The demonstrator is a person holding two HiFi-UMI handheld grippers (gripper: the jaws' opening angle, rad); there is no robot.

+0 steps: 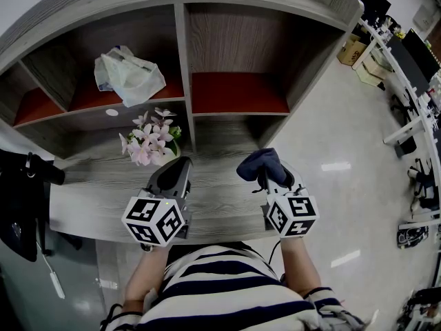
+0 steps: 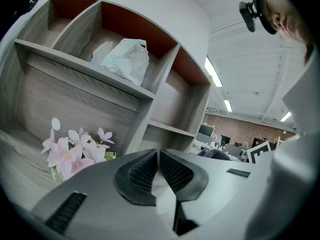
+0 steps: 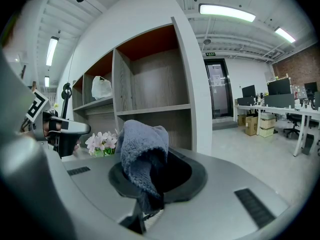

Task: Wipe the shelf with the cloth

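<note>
Crinkly white plastic bag (image 1: 128, 76) sits in a far-left cubby of the grey woodgrain shelf (image 1: 185, 54), pink flowers (image 1: 147, 142) below on the worktop (image 1: 83, 198). Left tongs (image 1: 178, 167), pinched together w/ nothing between, hang just right of the flowers, prob. spare. Right tongs (image 1: 265, 176) clamp a bunched blue-grey terry cloth (image 1: 260, 163) over the worktop's right end, facing red-backed cubbies, likely poised to wipe.

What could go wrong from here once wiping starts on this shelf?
The flowers stand on the lower ledge just ahead of the left tongs; a sweep there could tip them.
The cloth sits bunched in the right tongs, so it might slip out under rubbing.
The plastic bag lies loose in an upper compartment and could be dragged off.
</note>
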